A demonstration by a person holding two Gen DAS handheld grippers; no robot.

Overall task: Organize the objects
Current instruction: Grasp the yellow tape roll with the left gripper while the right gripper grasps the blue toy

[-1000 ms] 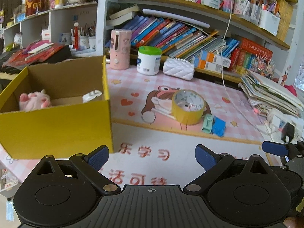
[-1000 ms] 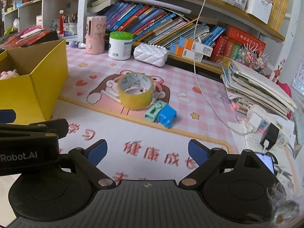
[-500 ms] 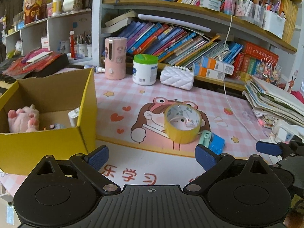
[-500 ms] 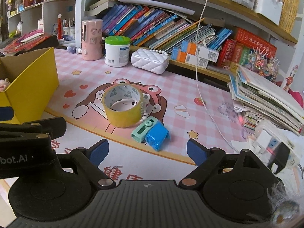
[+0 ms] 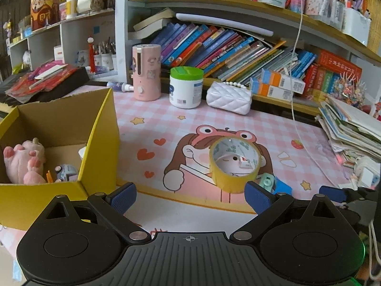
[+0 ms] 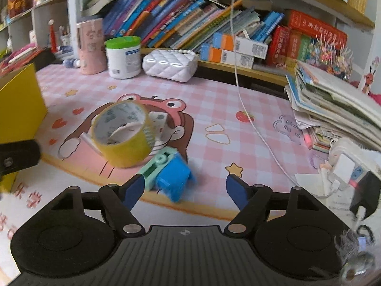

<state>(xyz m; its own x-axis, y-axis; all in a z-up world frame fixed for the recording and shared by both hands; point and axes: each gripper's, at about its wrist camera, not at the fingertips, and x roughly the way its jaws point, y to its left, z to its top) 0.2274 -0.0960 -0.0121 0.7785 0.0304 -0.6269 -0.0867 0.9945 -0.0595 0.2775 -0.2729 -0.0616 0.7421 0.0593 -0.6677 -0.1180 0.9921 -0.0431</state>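
A yellow tape roll [image 6: 122, 134] stands on the pink cartoon desk mat [image 6: 238, 100]. A small blue and mint-green toy [image 6: 167, 175] lies just in front of it. My right gripper [image 6: 184, 190] is close over the toy, which sits between the fingers near the left one; the jaws are closing and the pads do not press on it. My left gripper [image 5: 190, 196] is open and empty, with the tape roll [image 5: 234, 164] beyond its right finger. A yellow cardboard box [image 5: 98, 143] at the left holds a pink plush [image 5: 22, 162] and small items.
At the back stand a pink cylinder [image 5: 145, 71], a green-lidded white jar [image 5: 186, 87], a white quilted pouch [image 5: 228, 97] and shelves of books. A paper stack [image 6: 333, 102] and a charger with a white cable [image 6: 343, 166] lie at the right.
Both grippers moved forward over the mat toward the tape roll and toy, which now look larger. The right gripper's jaws have narrowed around the toy.
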